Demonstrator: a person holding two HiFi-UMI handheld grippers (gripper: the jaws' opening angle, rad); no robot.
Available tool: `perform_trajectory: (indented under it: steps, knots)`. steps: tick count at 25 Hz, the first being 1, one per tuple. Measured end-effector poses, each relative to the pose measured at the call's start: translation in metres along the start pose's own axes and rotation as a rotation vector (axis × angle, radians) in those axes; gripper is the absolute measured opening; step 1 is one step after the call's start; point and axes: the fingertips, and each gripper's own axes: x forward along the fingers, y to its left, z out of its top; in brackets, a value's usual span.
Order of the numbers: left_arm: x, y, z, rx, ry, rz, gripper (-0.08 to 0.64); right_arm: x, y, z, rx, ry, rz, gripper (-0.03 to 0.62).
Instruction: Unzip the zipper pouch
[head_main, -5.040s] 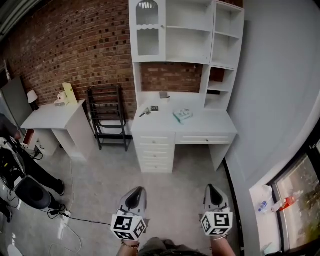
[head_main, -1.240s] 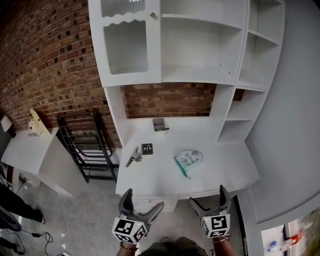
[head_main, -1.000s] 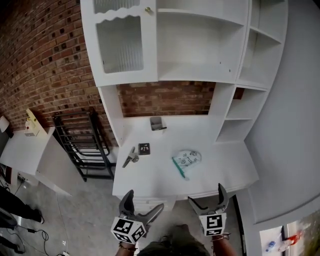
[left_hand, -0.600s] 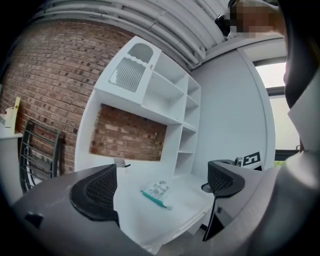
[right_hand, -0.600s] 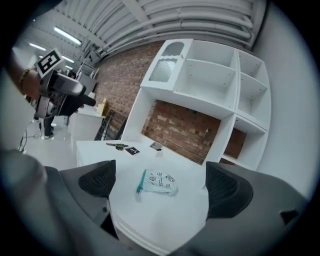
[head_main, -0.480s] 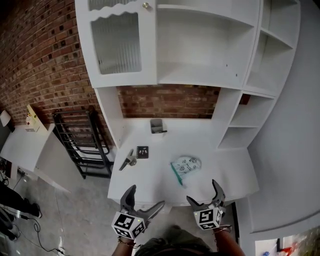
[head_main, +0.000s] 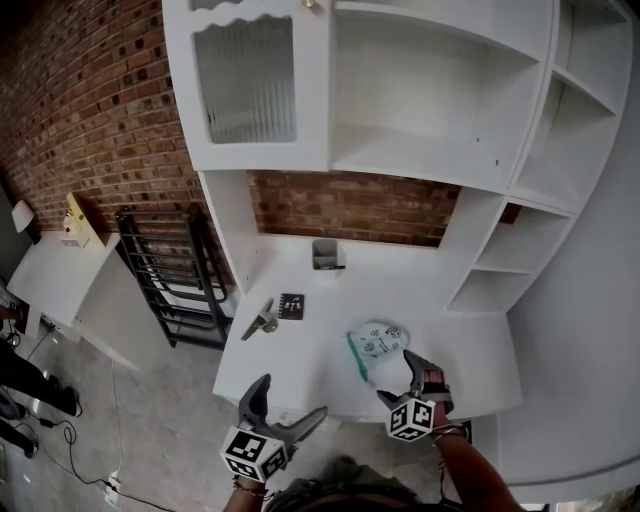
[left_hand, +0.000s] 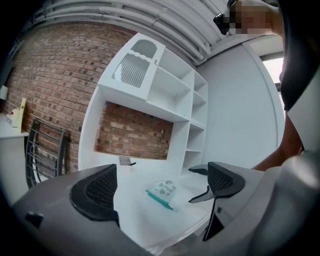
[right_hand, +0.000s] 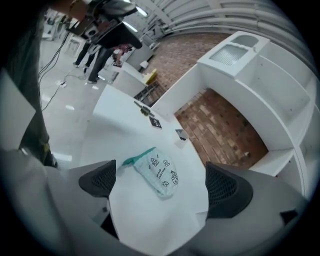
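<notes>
Since half a second before, you had brought the right tongs (head_main: 397, 378) forward, just short of the zipper pouch (head_main: 379, 343) lying on the counter (head_main: 300, 360), teal zipper edge along its left. Both gaped wide, empty. The left tongs (head_main: 290, 398) hung farther back.

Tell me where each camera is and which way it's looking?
Head view: on the person's head, looking down at the desk; shows left claw, right claw and a forearm.
Left gripper view: on the left claw, looking across the desk towards the brick wall; shows its open jaws.
Right gripper view: on the right claw, looking down at the zipper pouch; shows its open jaws.
Shared: all see the zipper pouch.
</notes>
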Motion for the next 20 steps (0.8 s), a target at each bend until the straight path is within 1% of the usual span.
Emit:
perform_trajectory:
  steps: [3,6,9,11,13,16,18,20]
  knots:
    - [0.001,0.005,-0.002,-0.010,0.004,0.025,0.568,0.026,0.010,-0.012,-0.138,0.020,0.058,0.557]
    - [0.001,0.007,-0.005,-0.003,0.009,0.036,0.568,0.050,0.018,-0.022,-0.232,0.041,0.112,0.552]
    - [0.001,0.008,-0.009,-0.002,0.021,0.043,0.568,0.071,0.024,-0.028,-0.326,0.061,0.141,0.529]
    - [0.001,0.009,-0.011,-0.006,0.025,0.049,0.568,0.083,0.028,-0.031,-0.385,0.072,0.152,0.499]
    - [0.000,0.011,-0.010,-0.016,0.024,0.057,0.567,0.092,0.030,-0.033,-0.421,0.081,0.157,0.492]
    - [0.001,0.015,-0.011,-0.017,0.029,0.068,0.567,0.103,0.033,-0.032,-0.425,0.082,0.164,0.480]
    - [0.001,0.016,-0.014,-0.014,0.038,0.069,0.566,0.109,0.037,-0.030,-0.437,0.076,0.174,0.454]
    - [0.002,0.017,-0.015,-0.012,0.045,0.070,0.566,0.113,0.040,-0.027,-0.478,0.067,0.189,0.428]
